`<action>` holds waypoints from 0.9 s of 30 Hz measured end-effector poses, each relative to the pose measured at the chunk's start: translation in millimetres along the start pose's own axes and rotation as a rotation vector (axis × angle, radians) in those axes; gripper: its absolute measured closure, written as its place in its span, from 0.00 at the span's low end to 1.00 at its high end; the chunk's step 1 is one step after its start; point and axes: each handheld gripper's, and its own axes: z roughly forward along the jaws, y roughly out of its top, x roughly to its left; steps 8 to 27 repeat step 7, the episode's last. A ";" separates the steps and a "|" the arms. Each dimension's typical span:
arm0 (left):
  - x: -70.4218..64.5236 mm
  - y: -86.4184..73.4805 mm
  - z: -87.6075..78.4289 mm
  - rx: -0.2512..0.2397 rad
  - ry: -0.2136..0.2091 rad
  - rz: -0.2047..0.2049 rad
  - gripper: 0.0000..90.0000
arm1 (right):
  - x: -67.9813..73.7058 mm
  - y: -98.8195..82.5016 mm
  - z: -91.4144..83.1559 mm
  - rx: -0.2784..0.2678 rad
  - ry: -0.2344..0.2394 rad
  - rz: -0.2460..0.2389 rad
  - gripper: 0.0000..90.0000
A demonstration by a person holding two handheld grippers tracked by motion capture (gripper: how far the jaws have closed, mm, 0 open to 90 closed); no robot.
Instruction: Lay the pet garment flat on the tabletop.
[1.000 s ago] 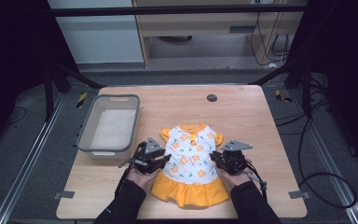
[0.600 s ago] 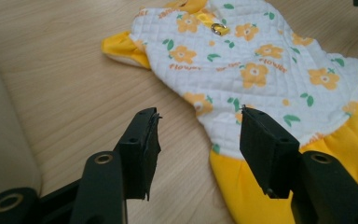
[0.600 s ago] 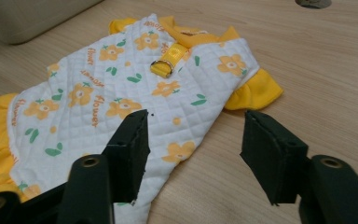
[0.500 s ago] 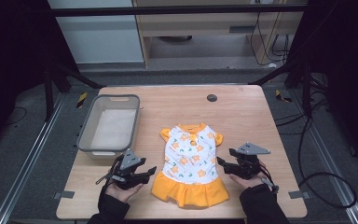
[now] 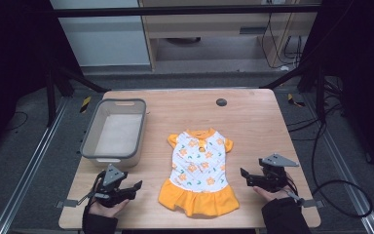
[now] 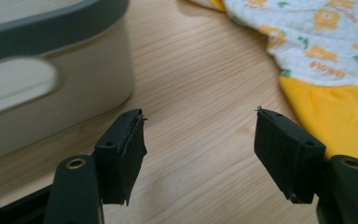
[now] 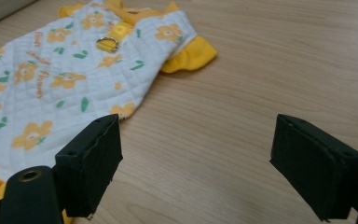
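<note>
Lying flat near the front edge of the table (image 5: 253, 122), the small dress (image 5: 198, 170) has its collar toward the far edge and its orange skirt toward the front. The left gripper (image 5: 135, 186) sits at the front left corner, the right gripper (image 5: 243, 175) near the front right corner; both are well apart from the dress. Their jaws have just been opening and stand wide and released, with bare wood between them. A grey bin (image 5: 114, 129) stands at the left edge. Its interior is cut off in the left gripper view, which shows part of one wall. A small dark round object (image 5: 221, 102) near the far edge is too small to identify.
</note>
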 end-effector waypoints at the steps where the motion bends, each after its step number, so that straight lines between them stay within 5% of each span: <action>1: 2.2 -1.8 -1.4 0.002 0.004 -0.004 0.36 | -2.6 -1.2 -0.6 0.005 -0.009 0.005 0.17; 7: 10.9 -8.3 -8.7 -0.013 0.029 -0.025 0.33 | -14.7 -5.3 -2.9 0.005 -0.051 0.026 0.16; 27: 10.9 -8.3 -8.7 -0.013 0.029 -0.025 0.33 | -14.7 -5.3 -2.9 0.005 -0.051 0.026 0.16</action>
